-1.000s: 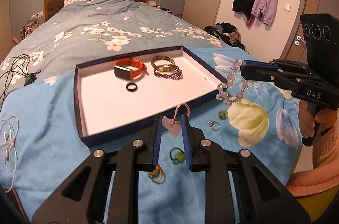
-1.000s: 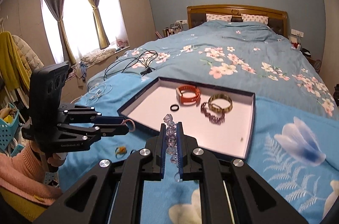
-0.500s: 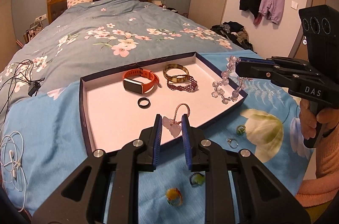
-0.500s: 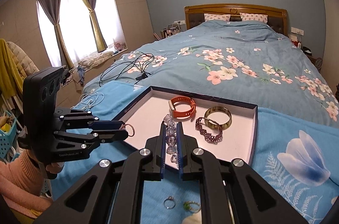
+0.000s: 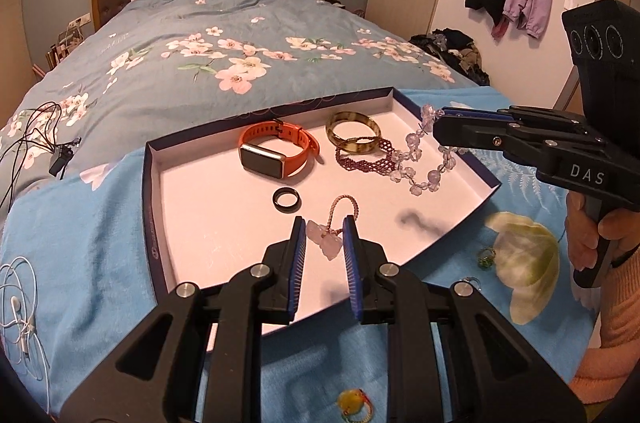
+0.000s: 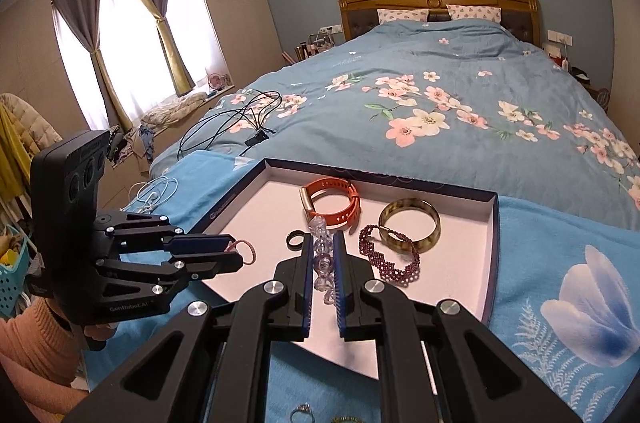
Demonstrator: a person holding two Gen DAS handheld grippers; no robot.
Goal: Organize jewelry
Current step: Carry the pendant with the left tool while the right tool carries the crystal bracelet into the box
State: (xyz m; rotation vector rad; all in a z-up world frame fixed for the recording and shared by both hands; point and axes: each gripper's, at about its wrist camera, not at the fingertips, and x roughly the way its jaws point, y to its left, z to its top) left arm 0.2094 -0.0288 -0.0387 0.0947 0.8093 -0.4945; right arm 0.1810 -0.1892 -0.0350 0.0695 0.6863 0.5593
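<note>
A shallow tray (image 5: 150,207) (image 6: 493,263) with a white floor and dark blue rim lies on the bed. Inside it are an orange watch (image 5: 276,149) (image 6: 332,201), a brown bangle (image 5: 352,131) (image 6: 410,219), a purple beaded bracelet (image 5: 366,159) (image 6: 390,257) and a black ring (image 5: 286,199) (image 6: 295,239). My left gripper (image 5: 325,237) (image 6: 236,255) is shut on a pink cord bracelet with a pale charm (image 5: 326,243) (image 6: 245,250), over the tray's near part. My right gripper (image 6: 322,259) (image 5: 438,131) is shut on a clear crystal bead bracelet (image 6: 322,263) (image 5: 420,163) that hangs over the tray's right side.
Loose rings lie on the blue blanket near the tray: a green one (image 5: 486,257), a silver one (image 5: 470,281) (image 6: 302,411) and a yellow-green one (image 5: 354,403). White earphones (image 5: 18,299) and black cables (image 5: 36,131) lie at the left. A person's hand (image 5: 588,235) holds the right gripper.
Both grippers have moved forward from the blanket side to over the tray, each still holding its bracelet. The crystal bracelet now hangs inside the tray's right edge.
</note>
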